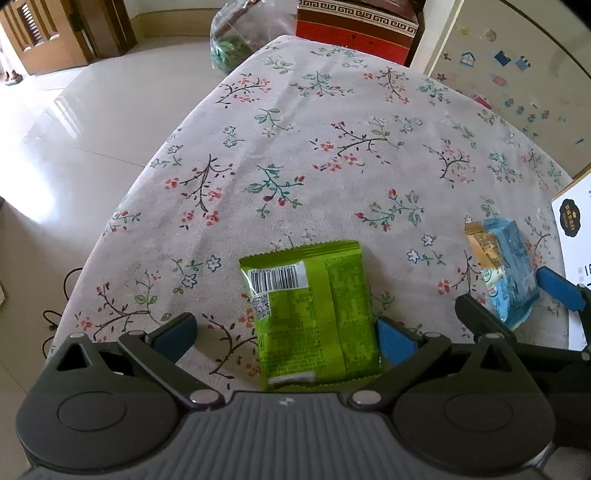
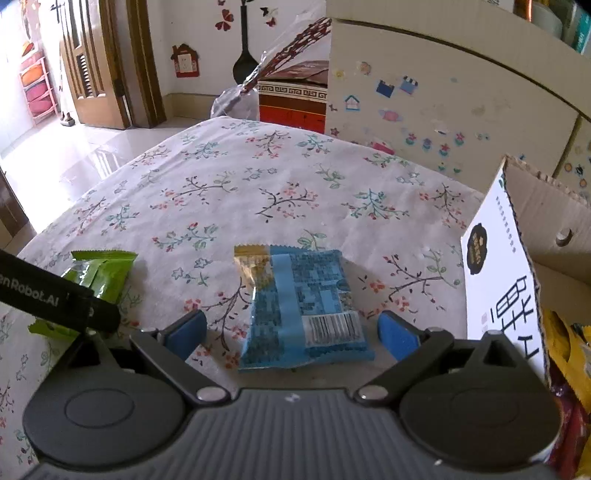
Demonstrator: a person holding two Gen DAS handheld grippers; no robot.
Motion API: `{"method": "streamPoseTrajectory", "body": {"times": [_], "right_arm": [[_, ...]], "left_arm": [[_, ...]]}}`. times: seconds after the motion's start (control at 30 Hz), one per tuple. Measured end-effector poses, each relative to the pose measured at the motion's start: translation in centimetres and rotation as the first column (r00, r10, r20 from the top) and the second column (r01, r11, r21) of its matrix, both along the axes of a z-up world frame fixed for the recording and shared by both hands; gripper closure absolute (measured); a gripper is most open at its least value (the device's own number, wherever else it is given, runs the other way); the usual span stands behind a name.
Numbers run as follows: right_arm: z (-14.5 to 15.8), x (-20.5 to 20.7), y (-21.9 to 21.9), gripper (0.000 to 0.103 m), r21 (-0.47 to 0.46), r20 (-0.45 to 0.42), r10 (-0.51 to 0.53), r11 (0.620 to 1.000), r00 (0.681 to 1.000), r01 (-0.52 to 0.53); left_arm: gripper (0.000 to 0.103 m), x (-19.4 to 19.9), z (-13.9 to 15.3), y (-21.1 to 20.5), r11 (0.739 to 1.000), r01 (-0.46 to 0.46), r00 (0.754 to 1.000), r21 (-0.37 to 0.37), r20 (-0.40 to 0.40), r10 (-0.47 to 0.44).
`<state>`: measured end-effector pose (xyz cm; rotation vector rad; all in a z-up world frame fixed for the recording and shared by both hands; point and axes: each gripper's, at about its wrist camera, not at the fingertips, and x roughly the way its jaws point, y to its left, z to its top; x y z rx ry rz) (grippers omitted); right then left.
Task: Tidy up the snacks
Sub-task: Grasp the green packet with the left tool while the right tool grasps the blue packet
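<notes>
A green snack packet [image 1: 314, 314] lies back side up on the floral tablecloth [image 1: 332, 147]. My left gripper [image 1: 288, 332] is open, its blue pads either side of the packet's near end, not touching it. A blue and gold snack packet [image 2: 299, 306] lies flat between the open fingers of my right gripper [image 2: 291, 332]. The blue packet also shows in the left wrist view [image 1: 506, 269], with the right gripper's fingers [image 1: 557, 288] around it. The green packet also shows in the right wrist view [image 2: 96, 280], partly behind the left gripper's body.
An open cardboard box [image 2: 517, 266] with several snack packets inside [image 2: 569, 362] stands at the table's right edge. A red and brown box [image 1: 354, 29] and a clear bag [image 1: 240, 37] sit beyond the far end. A stickered cabinet [image 2: 443, 103] stands at the right.
</notes>
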<state>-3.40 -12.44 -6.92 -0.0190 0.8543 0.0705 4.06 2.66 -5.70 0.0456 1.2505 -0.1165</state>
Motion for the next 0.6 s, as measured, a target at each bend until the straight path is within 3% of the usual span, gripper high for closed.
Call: {"method": "streamPoseTrajectory", "body": {"times": [0.4, 0.6], "right_arm": [[0.0, 0.2, -0.7, 0.006, 0.01, 0.006, -0.072, 0.997, 0.997, 0.072], [0.2, 0.3, -0.7, 0.02, 0.014, 0.022, -0.105, 0.994, 0.994, 0.105]], "left_arm": [[0.0, -0.4, -0.1, -0.7, 1.0, 0.03, 0.999, 0.01, 0.018, -0.03], [0.0, -1.4, -0.1, -1.7, 0.996, 0.09, 0.995, 0.012, 0.045, -0.091]]}}
